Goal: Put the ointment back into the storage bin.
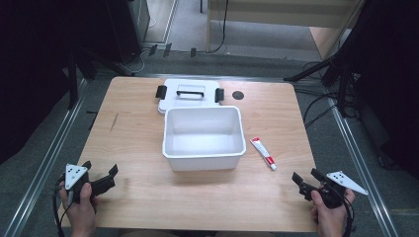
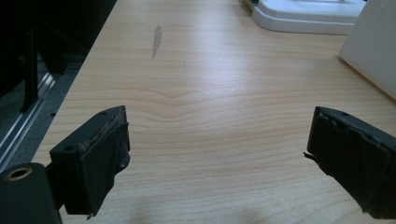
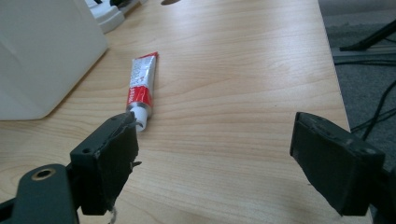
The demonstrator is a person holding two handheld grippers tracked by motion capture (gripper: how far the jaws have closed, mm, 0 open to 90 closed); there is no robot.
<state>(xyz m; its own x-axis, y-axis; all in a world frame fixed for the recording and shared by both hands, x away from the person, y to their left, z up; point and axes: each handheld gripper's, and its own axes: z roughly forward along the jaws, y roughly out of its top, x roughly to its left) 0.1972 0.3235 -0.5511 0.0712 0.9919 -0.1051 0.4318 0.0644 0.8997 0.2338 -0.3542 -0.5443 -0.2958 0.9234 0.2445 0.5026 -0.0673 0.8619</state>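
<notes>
An open white plastic box [image 1: 204, 138] stands in the middle of the wooden table [image 1: 133, 143]. Its white lid [image 1: 189, 93], with a handle and two black clips, lies flat just behind it. A red and white tube [image 1: 263, 153] lies on the table to the right of the box; in the right gripper view the tube [image 3: 141, 87] points its cap toward my jaws. My left gripper [image 1: 101, 173] is open near the front left corner, nothing between its jaws. My right gripper [image 1: 307, 176] is open near the front right, a short way in front of the tube.
A round dark cable hole [image 1: 238, 95] sits in the table behind the box. A grey scuff mark [image 2: 156, 41] marks the wood at the left. Black stand legs [image 1: 321, 69] and cables lie on the floor to the right of the table.
</notes>
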